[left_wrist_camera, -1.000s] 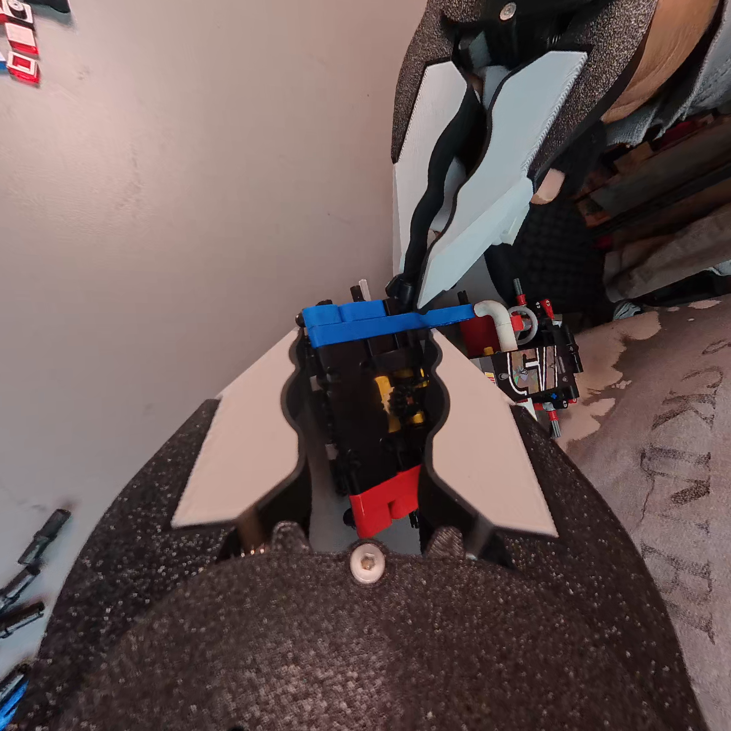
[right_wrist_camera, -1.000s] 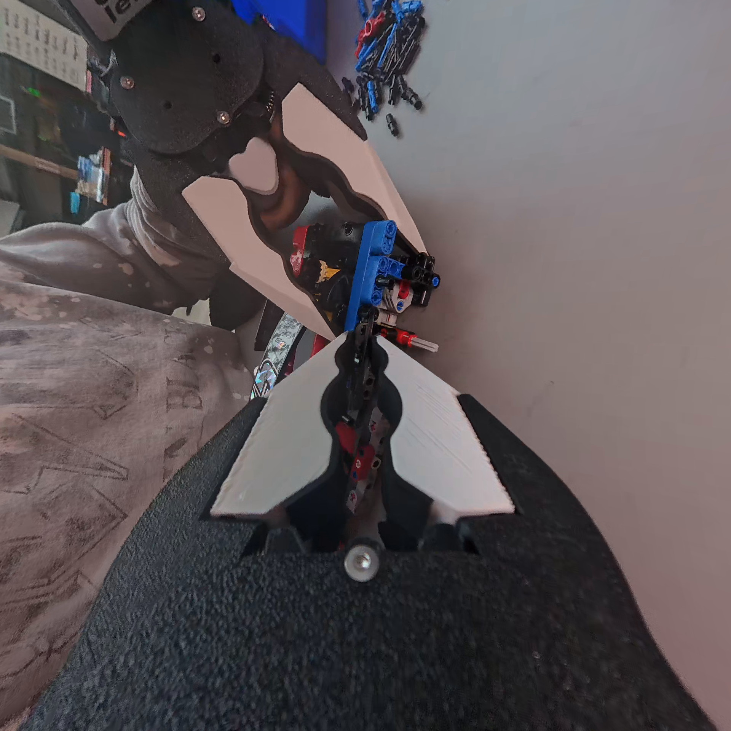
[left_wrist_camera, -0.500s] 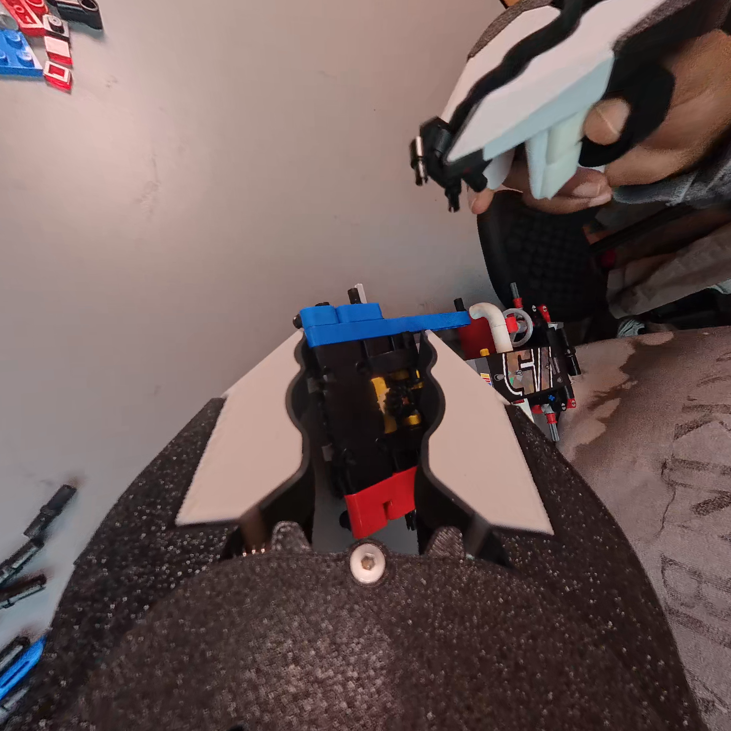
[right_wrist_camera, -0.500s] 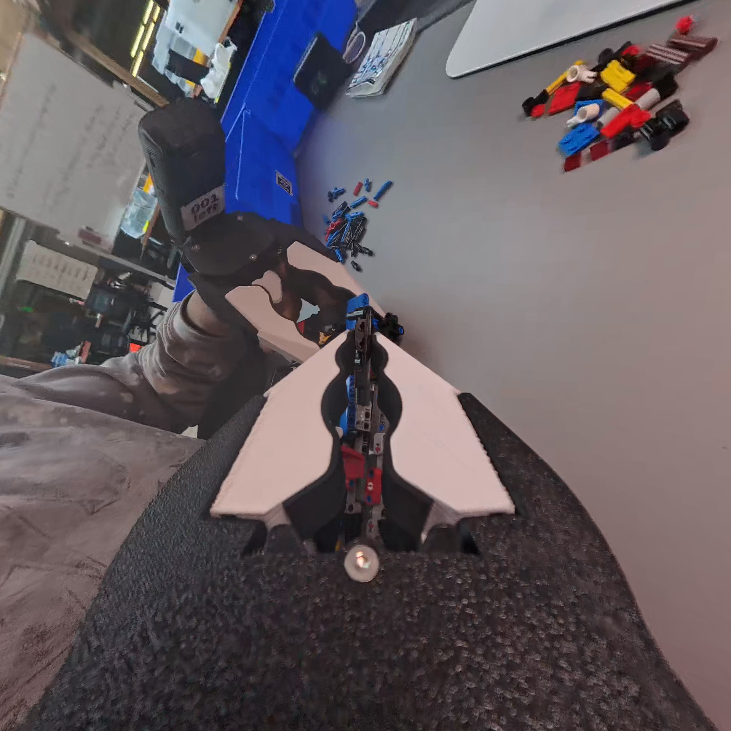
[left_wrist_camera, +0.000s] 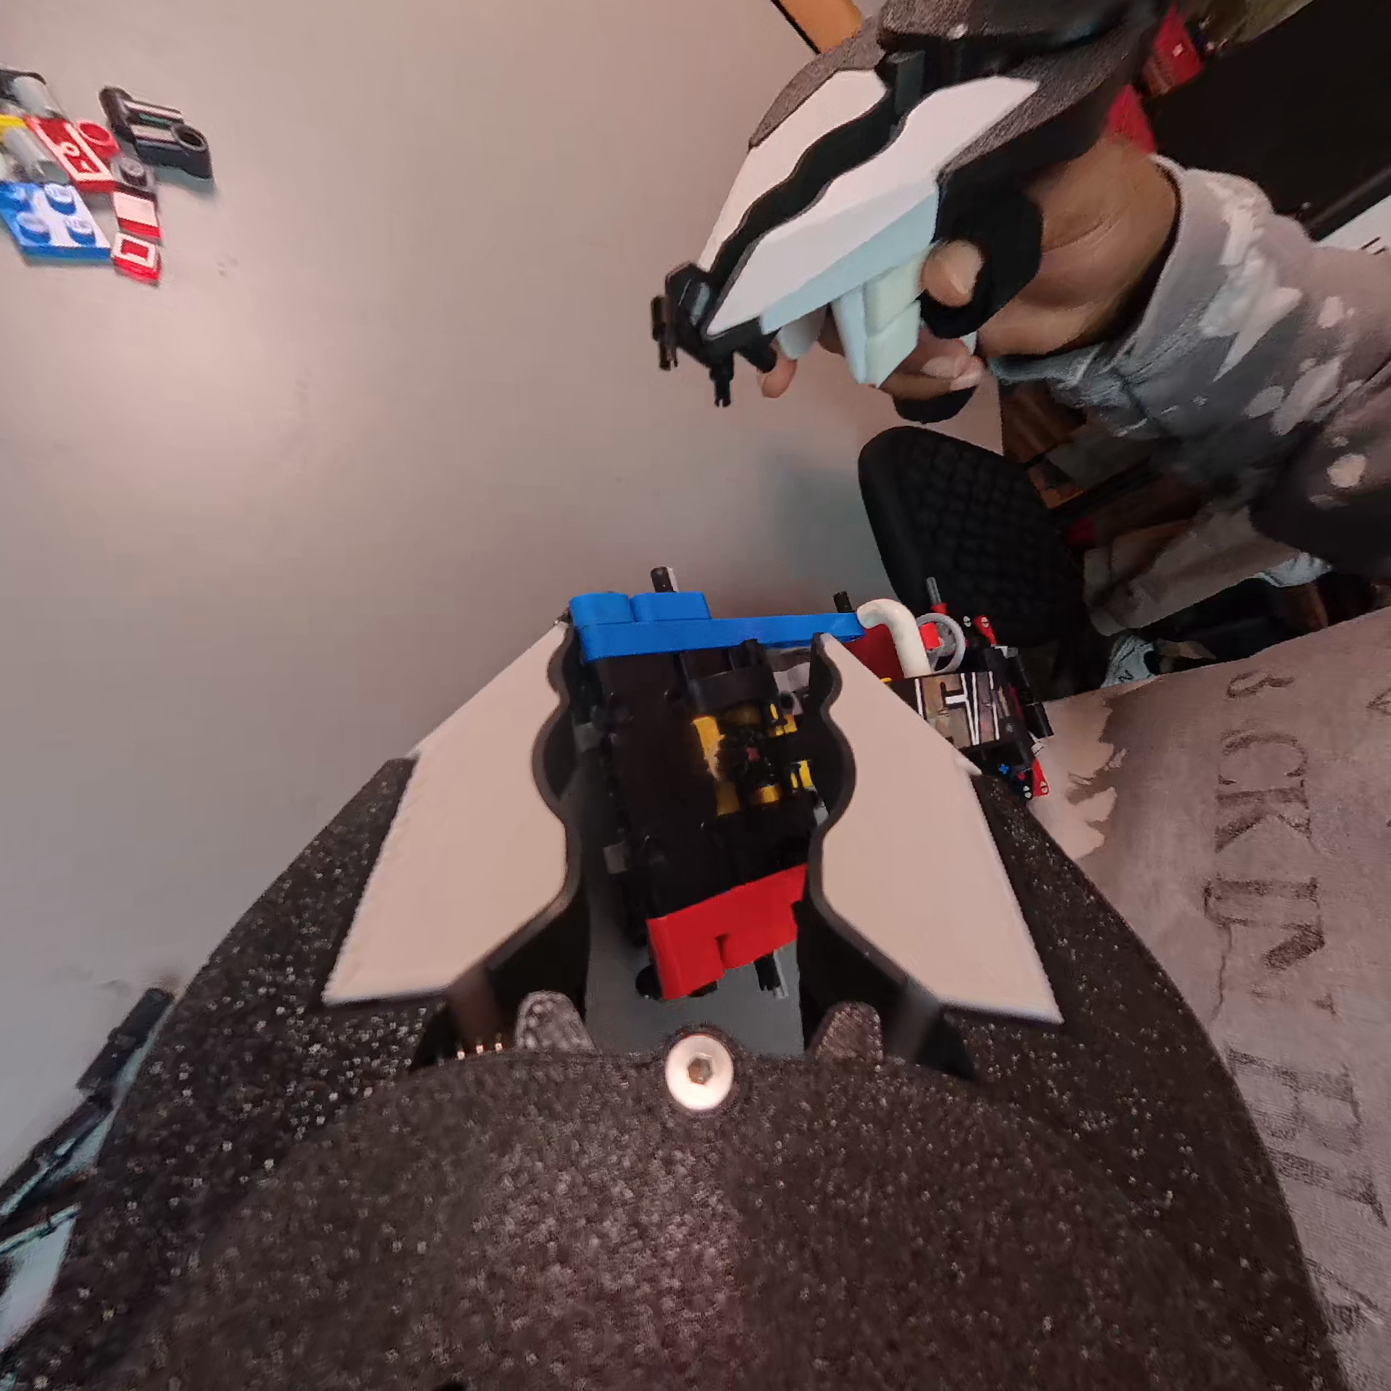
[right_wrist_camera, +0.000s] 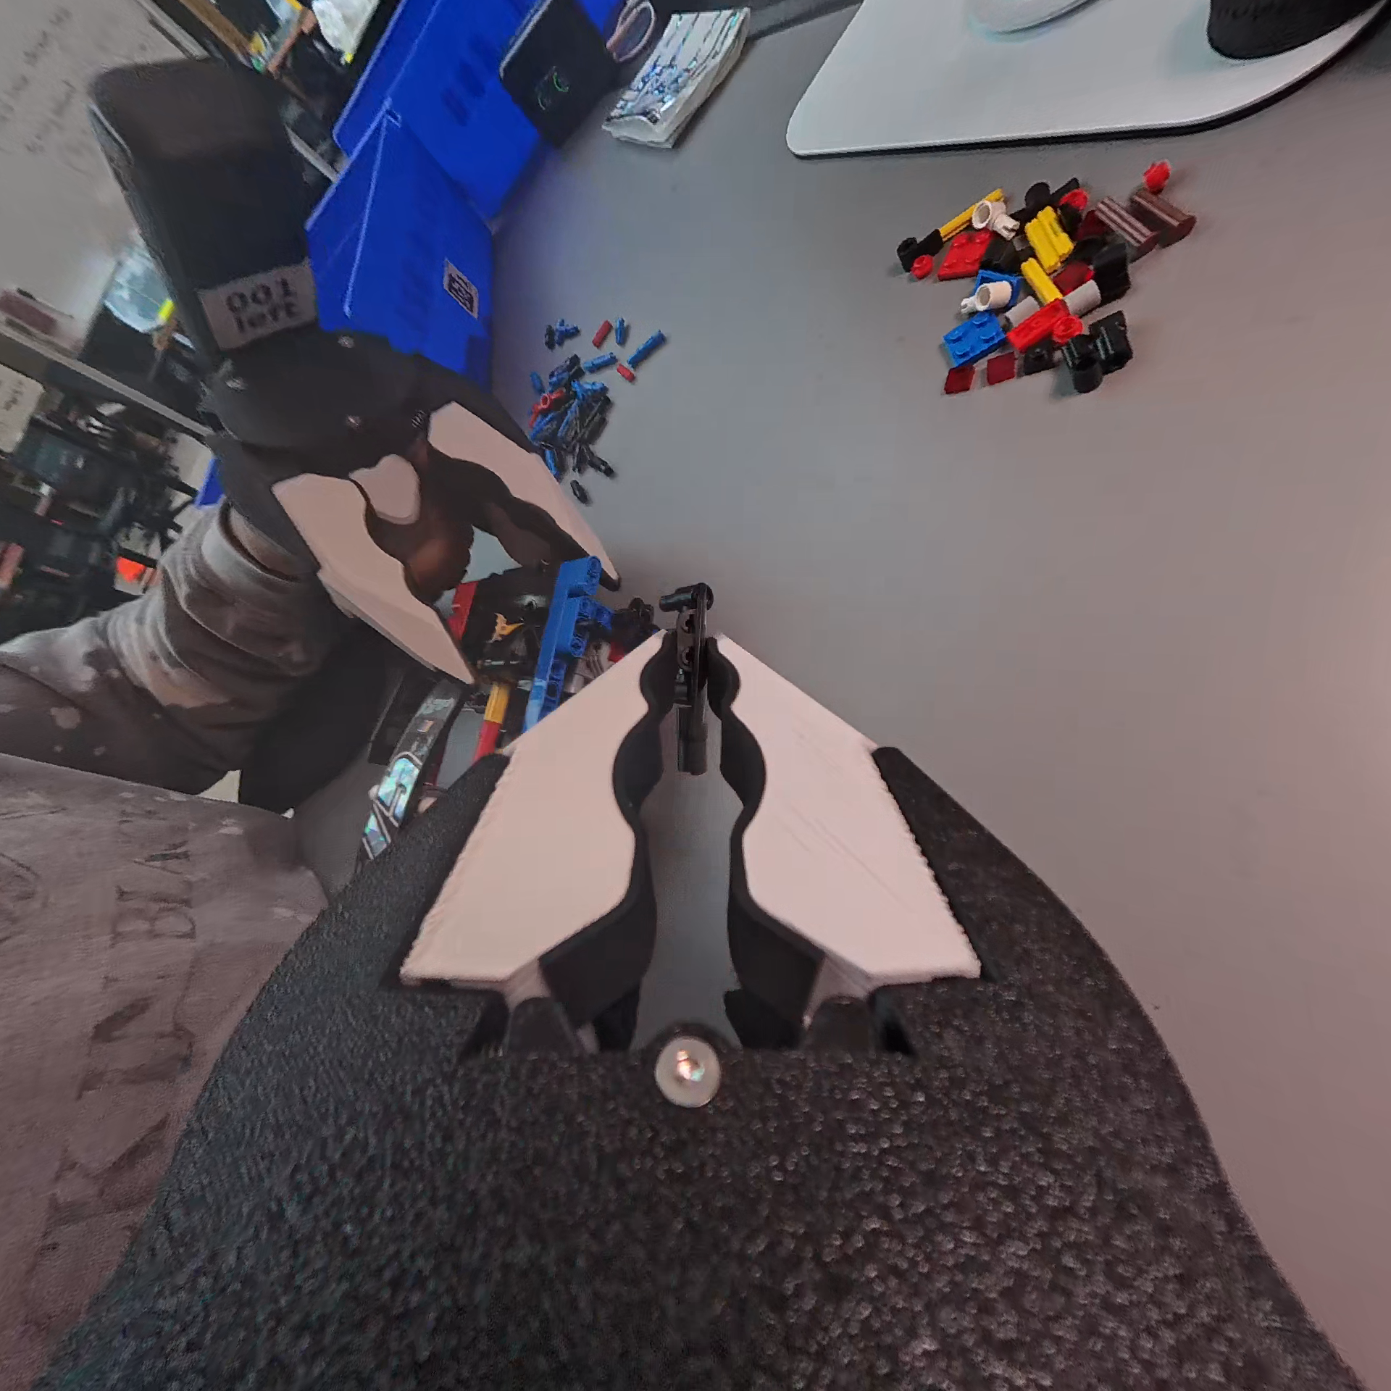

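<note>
My left gripper is shut on a toy brick vehicle model, black with a blue beam across its top, a red block at the near end and yellow parts inside. The model also shows in the right wrist view, held at the table's near edge. My right gripper is shut on a thin black beam piece with a pin at its tip. It also shows in the left wrist view, up and to the right of the model, apart from it.
A pile of mixed coloured bricks and a heap of small blue, black and red pins lie on the grey table. Blue boxes and a white mat stand at the back. A black tyre lies near the model. My hands' fingertips stand some 8 cm from each other.
My right gripper has pulled back from the model's blue beam, taking the thin black piece with it, and has lifted away. My left gripper keeps its hold on the model.
</note>
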A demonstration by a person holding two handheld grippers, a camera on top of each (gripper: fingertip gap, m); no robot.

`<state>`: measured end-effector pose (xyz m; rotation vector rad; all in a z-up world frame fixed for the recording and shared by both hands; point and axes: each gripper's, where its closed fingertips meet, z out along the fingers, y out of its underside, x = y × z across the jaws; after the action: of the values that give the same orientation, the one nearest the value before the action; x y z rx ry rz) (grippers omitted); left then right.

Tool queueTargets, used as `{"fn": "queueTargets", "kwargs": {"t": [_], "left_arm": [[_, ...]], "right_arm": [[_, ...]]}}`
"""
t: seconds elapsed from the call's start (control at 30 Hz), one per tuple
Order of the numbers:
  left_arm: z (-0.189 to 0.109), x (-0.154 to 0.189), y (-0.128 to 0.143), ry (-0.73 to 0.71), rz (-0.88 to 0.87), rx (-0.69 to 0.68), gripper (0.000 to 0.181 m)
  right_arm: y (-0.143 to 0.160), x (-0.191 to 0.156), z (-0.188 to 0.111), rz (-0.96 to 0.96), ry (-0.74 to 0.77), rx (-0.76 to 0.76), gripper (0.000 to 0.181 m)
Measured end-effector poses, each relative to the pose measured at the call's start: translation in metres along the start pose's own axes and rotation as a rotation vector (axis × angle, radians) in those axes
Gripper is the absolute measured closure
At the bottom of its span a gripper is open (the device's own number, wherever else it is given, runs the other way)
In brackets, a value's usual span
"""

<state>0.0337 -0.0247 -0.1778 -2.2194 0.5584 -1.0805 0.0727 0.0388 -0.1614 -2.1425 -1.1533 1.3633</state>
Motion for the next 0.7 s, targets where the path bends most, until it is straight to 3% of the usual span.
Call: {"fn": "queueTargets", "kwargs": {"t": [0.23,0.3,0.37,0.47,0.57,0.7], "left_arm": [[-0.035,0.000,-0.008,-0.064,0.056,0.079,0.122],[-0.048,0.000,-0.002,-0.081,0.060,0.085,0.123],[-0.060,0.001,0.007,-0.097,0.064,0.090,0.125],[-0.074,0.008,0.023,-0.124,0.078,0.101,0.130],[-0.076,0.018,0.044,-0.140,0.004,0.081,0.136],[-0.060,0.056,0.063,0.081,-0.244,0.099,0.142]], "right_arm": [[0.029,0.055,0.004,-0.308,0.294,-0.281,0.172],[0.019,0.064,-0.002,-0.391,0.376,-0.287,0.149],[0.000,0.058,-0.009,-0.475,0.417,-0.245,0.140],[-0.016,0.010,-0.008,-0.518,0.277,-0.163,0.142],[0.004,-0.042,0.005,-0.547,0.047,-0.213,0.148],[0.020,-0.054,0.021,-0.741,-0.016,-0.257,0.147]]}}
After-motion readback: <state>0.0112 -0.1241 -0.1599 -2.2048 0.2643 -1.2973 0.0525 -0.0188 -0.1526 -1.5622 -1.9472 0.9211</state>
